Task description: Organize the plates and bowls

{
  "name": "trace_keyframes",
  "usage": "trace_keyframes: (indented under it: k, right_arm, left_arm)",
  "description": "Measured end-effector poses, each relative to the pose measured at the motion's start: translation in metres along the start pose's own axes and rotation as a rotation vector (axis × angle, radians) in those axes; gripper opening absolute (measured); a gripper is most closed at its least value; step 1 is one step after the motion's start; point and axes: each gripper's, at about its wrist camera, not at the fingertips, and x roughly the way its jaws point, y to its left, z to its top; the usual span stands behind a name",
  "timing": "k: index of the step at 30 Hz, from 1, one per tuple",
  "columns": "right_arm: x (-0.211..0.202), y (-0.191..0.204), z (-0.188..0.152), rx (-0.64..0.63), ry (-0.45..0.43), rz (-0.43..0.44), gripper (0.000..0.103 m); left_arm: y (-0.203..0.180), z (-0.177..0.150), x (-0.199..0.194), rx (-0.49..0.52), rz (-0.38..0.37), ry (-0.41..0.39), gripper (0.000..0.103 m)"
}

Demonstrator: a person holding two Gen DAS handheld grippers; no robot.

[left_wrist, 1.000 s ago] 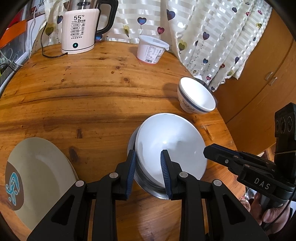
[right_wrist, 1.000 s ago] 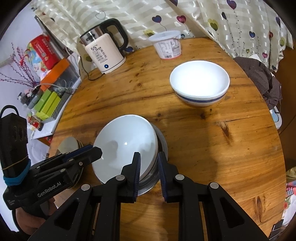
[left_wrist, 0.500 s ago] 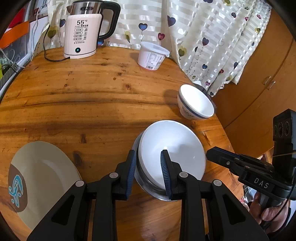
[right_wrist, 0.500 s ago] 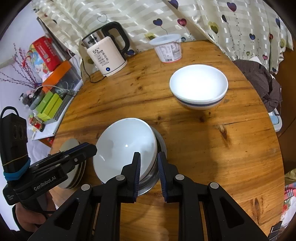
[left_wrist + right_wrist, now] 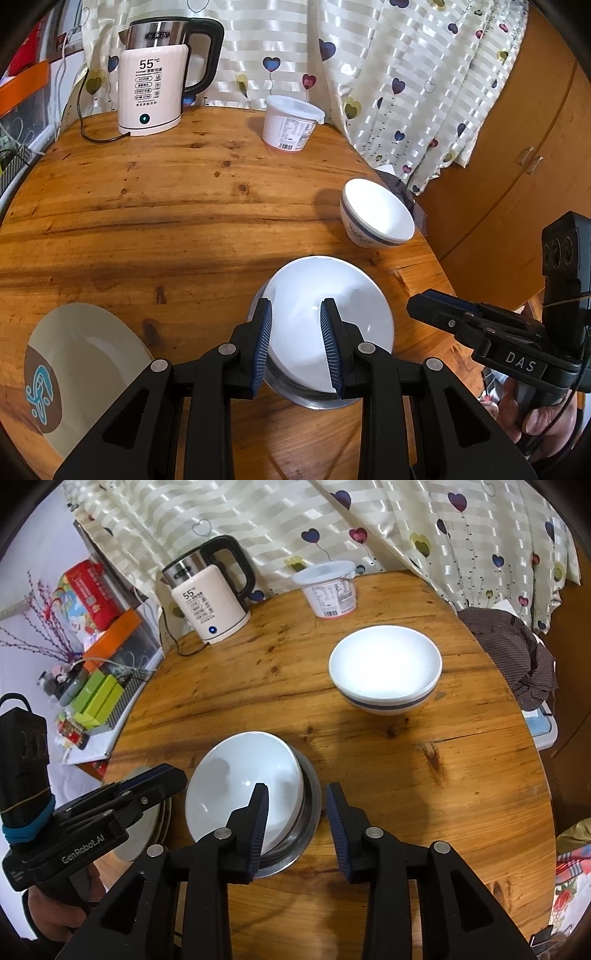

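Observation:
A white bowl [image 5: 332,302] [image 5: 243,775] sits tilted in a steel bowl [image 5: 317,400] [image 5: 310,812] near the table's front edge. My left gripper [image 5: 295,314] is open above the white bowl's near rim, empty. My right gripper [image 5: 297,794] is open, its jaws either side of the stack's right rim, empty. A white bowl with a blue band [image 5: 376,218] [image 5: 386,668] stands alone at the right. A cream plate with a brown patch [image 5: 81,365] lies at the left; it is mostly hidden in the right wrist view.
The round wooden table [image 5: 166,206] [image 5: 443,775] carries an electric kettle [image 5: 155,85] [image 5: 210,598] with a cord and a lidded plastic tub [image 5: 290,123] [image 5: 330,590] at the back. A curtain hangs behind. A dark cloth [image 5: 513,657] lies off the right edge.
Both grippers have drawn back and up from the stacked bowls. My right gripper has opened from nearly shut. The left jaws have also opened wider.

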Motion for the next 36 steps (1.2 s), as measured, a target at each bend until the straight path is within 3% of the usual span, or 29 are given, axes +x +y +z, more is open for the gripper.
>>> trace_keyframes:
  k: [36]
  right_arm:
    - [-0.012,-0.037,0.019,0.076,-0.050,-0.045,0.036]
  left_arm:
    - [-0.027,0.034,0.027,0.044,-0.060,0.046,0.028]
